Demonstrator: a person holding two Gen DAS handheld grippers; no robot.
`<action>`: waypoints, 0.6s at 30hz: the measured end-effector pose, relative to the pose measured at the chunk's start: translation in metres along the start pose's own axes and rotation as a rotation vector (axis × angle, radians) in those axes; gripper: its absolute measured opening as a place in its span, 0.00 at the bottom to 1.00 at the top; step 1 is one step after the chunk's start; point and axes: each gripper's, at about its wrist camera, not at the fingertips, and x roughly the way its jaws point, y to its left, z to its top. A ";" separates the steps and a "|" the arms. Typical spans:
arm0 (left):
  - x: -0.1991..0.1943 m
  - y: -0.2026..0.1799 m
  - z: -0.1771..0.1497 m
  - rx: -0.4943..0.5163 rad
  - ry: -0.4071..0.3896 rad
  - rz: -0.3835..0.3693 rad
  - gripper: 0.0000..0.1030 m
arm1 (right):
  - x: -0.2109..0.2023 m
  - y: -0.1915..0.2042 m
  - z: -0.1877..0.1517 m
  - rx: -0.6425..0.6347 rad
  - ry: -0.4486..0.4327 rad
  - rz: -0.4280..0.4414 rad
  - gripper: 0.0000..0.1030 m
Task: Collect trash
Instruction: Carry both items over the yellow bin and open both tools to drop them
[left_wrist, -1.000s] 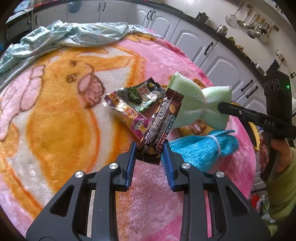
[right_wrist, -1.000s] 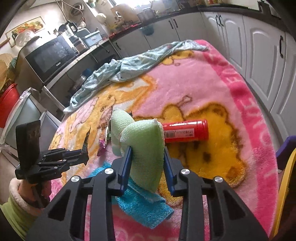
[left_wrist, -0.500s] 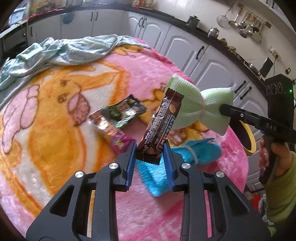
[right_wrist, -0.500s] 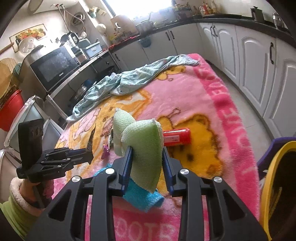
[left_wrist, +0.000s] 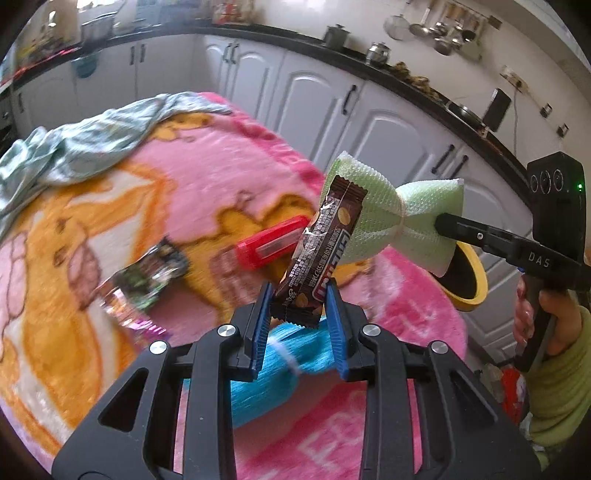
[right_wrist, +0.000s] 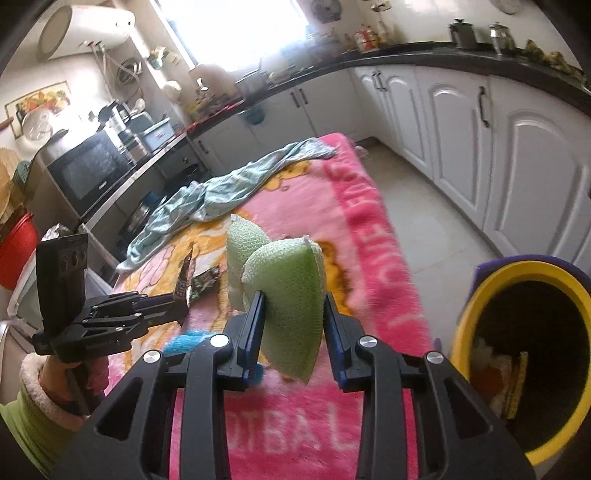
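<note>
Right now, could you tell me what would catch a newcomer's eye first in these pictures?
Probably the green bow-shaped sponge pinched in the right gripper, raised over the pink cartoon blanket. Next, the brown snack wrapper standing in the left gripper, and the yellow-rimmed bin beside the blanket's edge.

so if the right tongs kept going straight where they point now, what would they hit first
Probably the pink blanket on the table, just beyond the green sponge they grip; the yellow bin sits off to the right. Depth is hard to judge.
</note>
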 end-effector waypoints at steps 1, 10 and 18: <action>0.003 -0.006 0.003 0.011 0.002 -0.006 0.21 | -0.004 -0.003 -0.001 0.006 -0.005 -0.006 0.29; 0.035 -0.064 0.025 0.110 0.028 -0.079 0.21 | -0.053 -0.054 -0.014 0.087 -0.063 -0.086 0.29; 0.076 -0.127 0.043 0.207 0.067 -0.160 0.21 | -0.099 -0.107 -0.032 0.181 -0.114 -0.180 0.29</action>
